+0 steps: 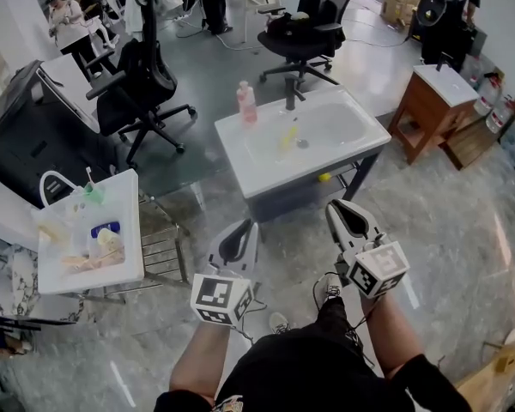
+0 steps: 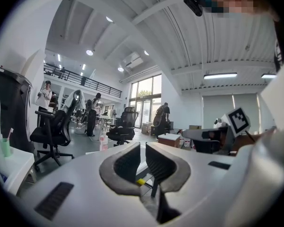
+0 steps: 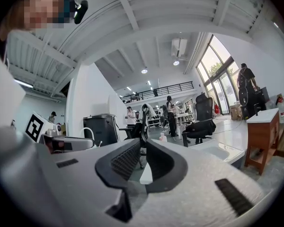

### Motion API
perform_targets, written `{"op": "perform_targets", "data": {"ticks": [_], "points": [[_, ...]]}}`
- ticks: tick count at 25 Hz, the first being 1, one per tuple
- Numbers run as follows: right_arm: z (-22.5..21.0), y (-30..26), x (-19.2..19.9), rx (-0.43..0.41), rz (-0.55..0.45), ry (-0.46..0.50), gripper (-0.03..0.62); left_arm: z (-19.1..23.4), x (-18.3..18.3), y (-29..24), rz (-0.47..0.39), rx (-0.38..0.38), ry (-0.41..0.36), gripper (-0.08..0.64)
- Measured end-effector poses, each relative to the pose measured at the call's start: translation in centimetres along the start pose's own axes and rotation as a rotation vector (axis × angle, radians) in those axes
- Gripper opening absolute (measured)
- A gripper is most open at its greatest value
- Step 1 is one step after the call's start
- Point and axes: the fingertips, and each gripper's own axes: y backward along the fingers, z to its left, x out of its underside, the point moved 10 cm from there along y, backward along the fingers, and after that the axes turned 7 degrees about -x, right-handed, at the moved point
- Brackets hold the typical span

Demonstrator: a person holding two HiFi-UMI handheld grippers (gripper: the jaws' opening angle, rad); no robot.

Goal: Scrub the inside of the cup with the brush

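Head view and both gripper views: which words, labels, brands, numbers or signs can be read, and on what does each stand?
No text can be read in any view.
Left cube and right cube: black-and-white square patterns only, no letters or digits.
Pink bottle on the sink: any label is too small to read.
Blue item on the side table: too blurred to read.

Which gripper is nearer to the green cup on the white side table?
Left. The left gripper hangs to the right of the green cup, just past the white side table. The right gripper is farther right, in front of the sink.
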Motion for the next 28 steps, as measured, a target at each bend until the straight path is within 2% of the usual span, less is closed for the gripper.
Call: {"op": "perform_targets", "data": {"ticks": [2, 4, 10, 15, 28], "points": [[-0.5, -0.5, 0.0, -0.009, 0.000, 0.002, 0.069, 0.1, 0.0, -0.6, -0.001, -0.009, -0.008, 0.028], [-1.3, -1.0, 0.1, -0.017, 0.003, 0.004, 0.088, 0.0, 0.1, -1.3, 0.005, -0.009, -0.012, 0.106], [-4.5, -3.1, -0.3, -0.058, 0.007, 0.015, 0.183, -0.1, 0.0, -4.6, 0.018, -0.030, -0.021, 0.199], [-8.2, -5.6, -0.9, -0.103, 0.011, 0.022, 0.228, -0.3, -0.5, -8.2, 0.020, -0.064, -0.028, 0.219], [-21.6, -12.2, -2.6, -0.242, 0.007, -0.005, 0.236, -2.8, -1.8, -20.5, 0.030, -0.180, -0.046, 0.227]]}}
